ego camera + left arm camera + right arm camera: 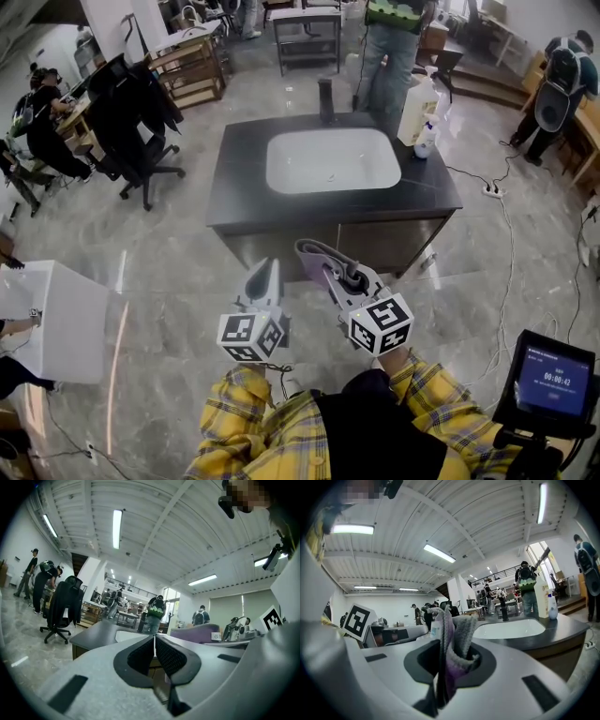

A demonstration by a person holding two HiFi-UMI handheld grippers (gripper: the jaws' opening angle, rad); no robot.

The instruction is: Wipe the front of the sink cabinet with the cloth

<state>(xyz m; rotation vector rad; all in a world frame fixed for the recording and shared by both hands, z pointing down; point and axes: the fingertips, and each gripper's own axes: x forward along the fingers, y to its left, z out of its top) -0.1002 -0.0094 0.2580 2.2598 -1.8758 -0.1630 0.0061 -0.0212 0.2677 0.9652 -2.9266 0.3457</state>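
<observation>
Where the cloth (451,639) sits: wadded up between the right gripper (312,251)'s fingers, with grey and purple folds poking up past the tips. It's low down in front of the cabinet, and I honestly can't tell if it touches the panel.
Right fingers: clamped on the cloth, and the wad fills the whole gap.
Left gripper (154,645): fingers pressed together pad to pad with nothing in them. It's just beside the right one and aimed at the cabinet too.
Sink cabinet (398,242): right ahead of both grippers, brownish front panels facing the person.
Bench top (242,183): dark slab with a white basin (333,159) sunk into it and a dark faucet (325,99) at the back edge.
Bottles: a big white jug (416,108) and a small spray bottle (427,141) near the back right corner of the top.
Sleeves (234,412): yellow plaid, at the bottom of the head view.
Floor (178,272): glossy grey tile, with a power strip (489,190) and cable to the right of the cabinet.
Off to the side: a black office chair (131,122) draped with dark clothing to the left, and a small blue screen (555,380) at bottom right.
</observation>
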